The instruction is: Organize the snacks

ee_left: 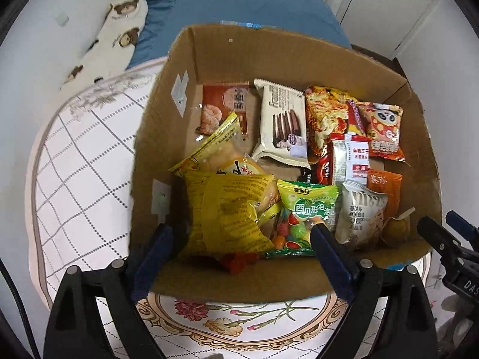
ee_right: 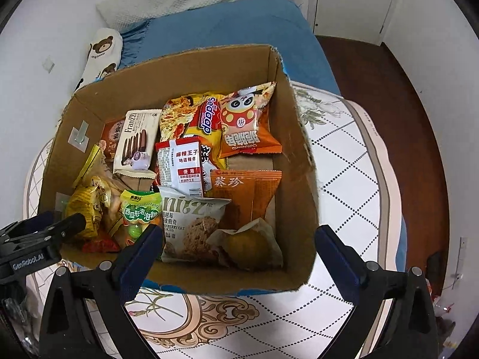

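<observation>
Patterned mattress [ee_left: 74,179] under snack-filled cardboard box [ee_left: 167,137], both grippers [ee_left: 242,239] [ee_right: 236,242] wide apart above it.

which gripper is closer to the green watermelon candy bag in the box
Left. The left gripper hangs open right over the green candy bag, one finger at its edge. The right gripper is open further along, over the cookie bag.

Both views are taken from above, angled steeply downward and close to the cardboard box [ee_left: 167,137]. The left wrist view is placed over its left near corner, the right wrist view over its right near corner. The box interior is shared by both.
</observation>
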The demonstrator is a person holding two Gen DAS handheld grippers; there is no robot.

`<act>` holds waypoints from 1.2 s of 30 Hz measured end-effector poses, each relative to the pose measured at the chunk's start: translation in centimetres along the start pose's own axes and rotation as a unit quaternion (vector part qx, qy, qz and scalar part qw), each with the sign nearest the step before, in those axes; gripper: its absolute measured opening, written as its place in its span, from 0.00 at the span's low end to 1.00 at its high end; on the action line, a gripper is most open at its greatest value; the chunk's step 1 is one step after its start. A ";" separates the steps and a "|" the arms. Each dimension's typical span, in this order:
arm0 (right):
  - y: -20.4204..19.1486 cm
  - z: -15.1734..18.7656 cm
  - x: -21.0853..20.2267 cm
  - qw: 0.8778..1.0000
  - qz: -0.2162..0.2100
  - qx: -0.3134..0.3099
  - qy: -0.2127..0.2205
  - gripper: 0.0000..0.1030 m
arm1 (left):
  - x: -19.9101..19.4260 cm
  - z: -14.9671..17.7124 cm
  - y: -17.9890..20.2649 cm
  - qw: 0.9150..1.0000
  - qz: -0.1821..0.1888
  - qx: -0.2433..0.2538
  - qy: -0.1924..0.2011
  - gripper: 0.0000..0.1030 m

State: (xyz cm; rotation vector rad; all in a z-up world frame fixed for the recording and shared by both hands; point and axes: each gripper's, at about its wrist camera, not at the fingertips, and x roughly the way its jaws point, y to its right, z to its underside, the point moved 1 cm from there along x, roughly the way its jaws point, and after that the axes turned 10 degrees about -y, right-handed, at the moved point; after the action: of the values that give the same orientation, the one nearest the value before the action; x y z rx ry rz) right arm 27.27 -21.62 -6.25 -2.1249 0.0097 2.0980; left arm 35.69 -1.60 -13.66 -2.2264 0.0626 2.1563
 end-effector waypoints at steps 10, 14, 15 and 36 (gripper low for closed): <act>-0.9 4.1 -5.3 0.998 0.004 -0.017 0.068 1.00 | -5.5 4.8 0.6 0.997 0.006 0.008 0.082 0.91; -1.3 6.8 -8.2 0.995 -0.005 -0.021 0.100 1.00 | -8.0 7.1 0.6 0.993 0.015 0.007 0.113 0.91; -1.3 7.5 -9.0 0.994 -0.007 -0.023 0.107 1.00 | -8.6 7.7 0.5 0.993 0.018 0.007 0.120 0.91; -2.2 22.2 -23.2 0.971 -0.009 -0.032 0.237 1.00 | -19.8 21.6 0.3 0.971 0.013 0.016 0.239 0.91</act>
State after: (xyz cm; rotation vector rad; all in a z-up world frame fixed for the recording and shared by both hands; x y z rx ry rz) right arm 5.05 -19.35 16.91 -2.5974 -0.0206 1.5501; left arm 13.44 -0.66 5.46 -2.6808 0.1405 1.5641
